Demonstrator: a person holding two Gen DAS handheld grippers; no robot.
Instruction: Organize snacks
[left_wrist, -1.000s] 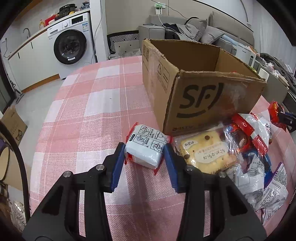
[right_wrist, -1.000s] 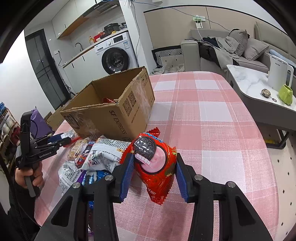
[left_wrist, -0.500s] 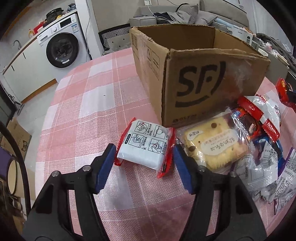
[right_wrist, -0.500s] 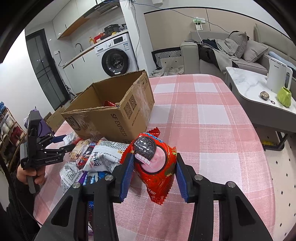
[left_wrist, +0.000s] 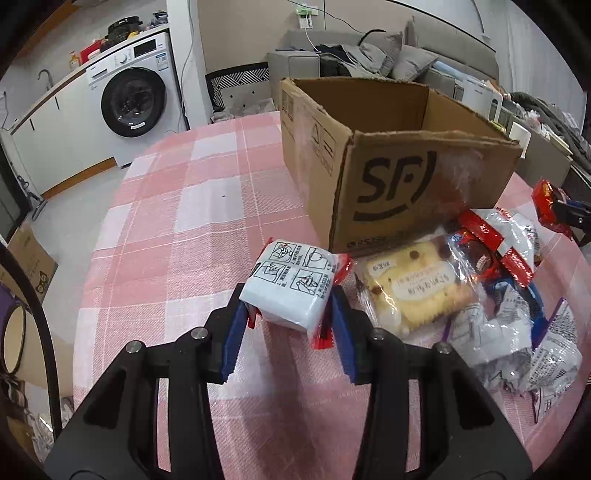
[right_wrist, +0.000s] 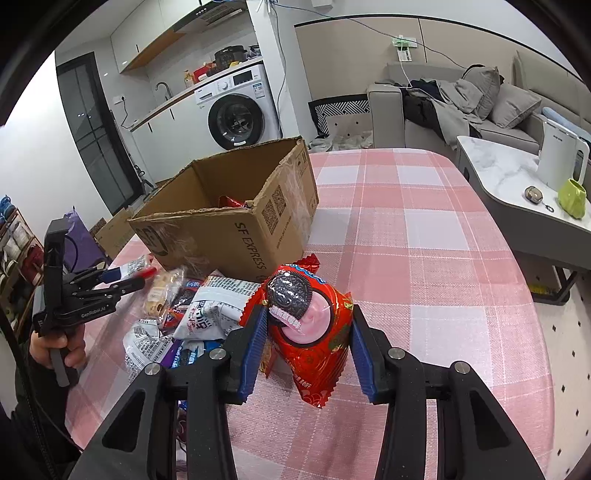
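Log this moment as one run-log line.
left hand-held gripper: shut on white packet | right hand-held gripper: shut on red cookie pack | cardboard box: open

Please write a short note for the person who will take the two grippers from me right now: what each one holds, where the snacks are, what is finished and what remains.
Left gripper: it opened and closed again in the last second, now shut on the white snack pack.
Right gripper: shut on the red cookie pack, above the tablecloth.
Cardboard box: open, on the table, at least one red pack inside.
Loose snacks: piled in front of the box, including a yellow cookie pack.
Done: little, it seems.
Left: put both held packs into the box, then the pile.
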